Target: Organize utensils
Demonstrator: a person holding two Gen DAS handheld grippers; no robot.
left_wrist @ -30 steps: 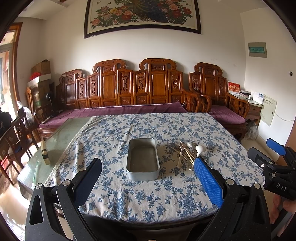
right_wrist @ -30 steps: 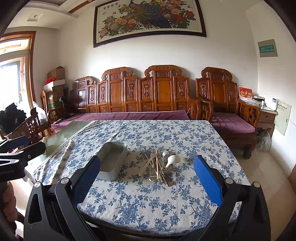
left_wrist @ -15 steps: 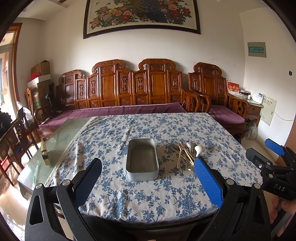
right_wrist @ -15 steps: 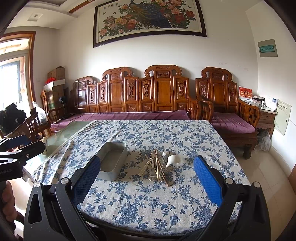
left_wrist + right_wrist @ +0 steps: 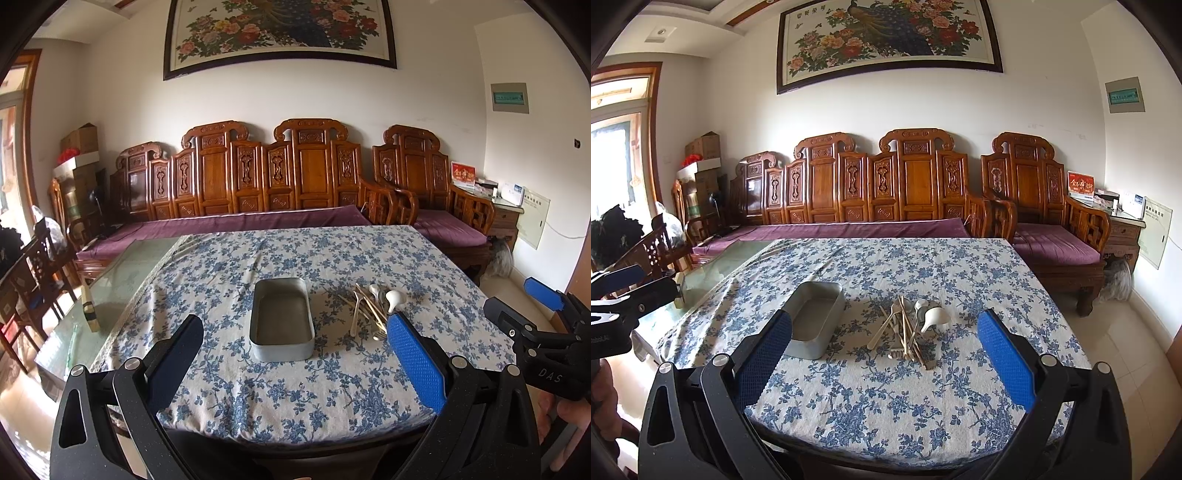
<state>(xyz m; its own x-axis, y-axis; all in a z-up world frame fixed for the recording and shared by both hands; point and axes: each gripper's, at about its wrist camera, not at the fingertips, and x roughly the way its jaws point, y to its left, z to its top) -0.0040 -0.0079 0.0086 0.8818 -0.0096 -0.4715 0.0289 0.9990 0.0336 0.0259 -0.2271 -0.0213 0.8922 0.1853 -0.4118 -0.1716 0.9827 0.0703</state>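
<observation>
From the left wrist, my left gripper (image 5: 295, 354) gapes empty at the bench's near edge; the metal tin (image 5: 281, 320) sits ahead. "DAS" reads on the right gripper (image 5: 517, 314).

From the right wrist, jaws wide, I'd pinch one piece (not several) from the utensil pile (image 5: 908, 328), right of the tin.

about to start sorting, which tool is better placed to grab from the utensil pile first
Right. The utensil pile lies almost straight ahead of the open right tool, while the left tool faces the empty metal tin.
</observation>
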